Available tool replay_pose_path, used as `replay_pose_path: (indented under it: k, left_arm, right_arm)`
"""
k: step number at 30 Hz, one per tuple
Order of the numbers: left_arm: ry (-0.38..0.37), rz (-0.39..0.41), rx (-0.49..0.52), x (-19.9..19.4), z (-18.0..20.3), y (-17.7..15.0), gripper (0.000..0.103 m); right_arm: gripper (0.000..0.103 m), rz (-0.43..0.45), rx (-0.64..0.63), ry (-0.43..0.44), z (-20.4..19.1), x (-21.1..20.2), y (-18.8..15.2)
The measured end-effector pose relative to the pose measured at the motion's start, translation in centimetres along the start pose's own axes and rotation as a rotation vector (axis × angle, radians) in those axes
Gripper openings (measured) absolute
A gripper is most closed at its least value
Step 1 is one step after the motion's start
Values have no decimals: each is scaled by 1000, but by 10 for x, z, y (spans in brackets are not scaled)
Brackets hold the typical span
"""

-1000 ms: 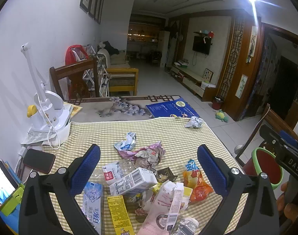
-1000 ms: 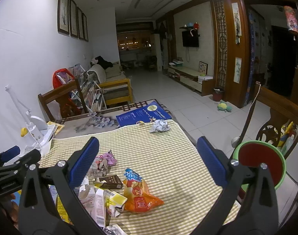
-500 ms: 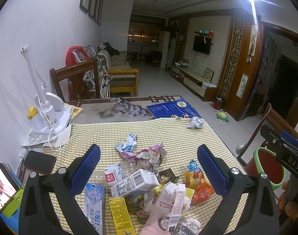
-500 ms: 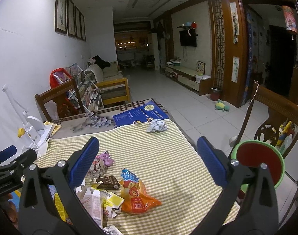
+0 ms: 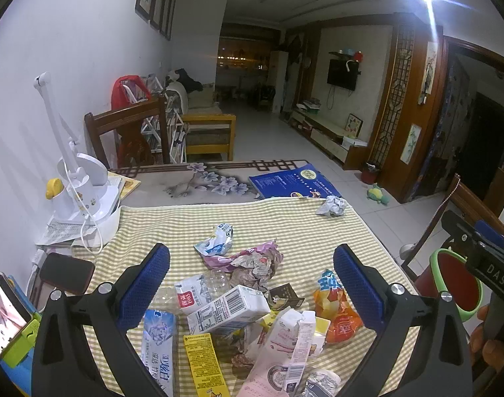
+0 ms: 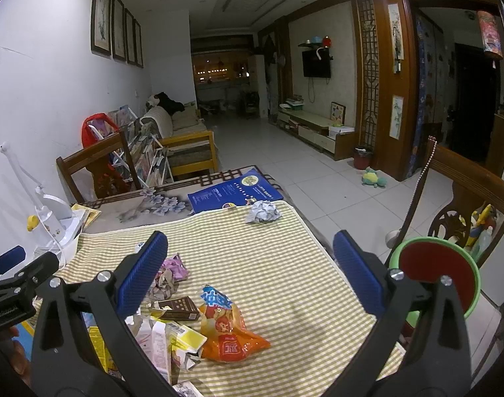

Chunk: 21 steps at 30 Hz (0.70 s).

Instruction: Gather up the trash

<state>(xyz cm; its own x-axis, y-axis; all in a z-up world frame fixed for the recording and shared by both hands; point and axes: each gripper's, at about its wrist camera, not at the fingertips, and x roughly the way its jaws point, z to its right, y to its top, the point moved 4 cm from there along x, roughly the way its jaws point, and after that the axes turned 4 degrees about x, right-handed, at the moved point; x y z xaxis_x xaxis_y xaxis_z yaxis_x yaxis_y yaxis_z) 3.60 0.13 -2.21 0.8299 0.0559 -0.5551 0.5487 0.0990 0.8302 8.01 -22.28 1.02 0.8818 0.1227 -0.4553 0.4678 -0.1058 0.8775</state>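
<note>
While both grippers hover above the tabletop (image 6: 278,264) with its yellow checked cloth, neither touches any trash: the left gripper (image 5: 252,284) has its blue-padded fingers (image 5: 144,284) spread wide and empty, and the right gripper (image 6: 250,269) is likewise released, fingers (image 6: 357,271) wide apart with nothing between them. In the left wrist view, the trash pile sits between and just beyond the fingers: a white milk carton (image 5: 228,309) with a barcode lies centred between them, a crumpled pink-and-silver wrapper (image 5: 252,261) just past it, a small blue-and-white wrapper (image 5: 217,240) farther out. An orange snack bag (image 5: 334,307) lies just inside the right-hand finger; a yellow packet (image 5: 202,360) and a blue-white sachet (image 5: 159,340) lie close to the left-hand finger's base. A crumpled paper ball (image 5: 331,205) rests well beyond the fingers, at the far edge of the cloth, near a blue booklet (image 5: 293,183). In the right wrist view the orange snack bag (image 6: 228,330) lies between the fingers, nearer the left one. A green-rimmed red bin (image 6: 437,274) stands off the tabletop, just outside the right-hand finger. A white desk lamp (image 5: 79,178) stands far left.
</note>
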Motion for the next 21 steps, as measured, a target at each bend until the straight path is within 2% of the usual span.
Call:
replay_pose_path:
  k: [21]
  left_arm:
    - [0, -4, 2, 4, 0, 1, 95]
  right_arm:
    - [99, -3, 7, -13, 10, 2, 0]
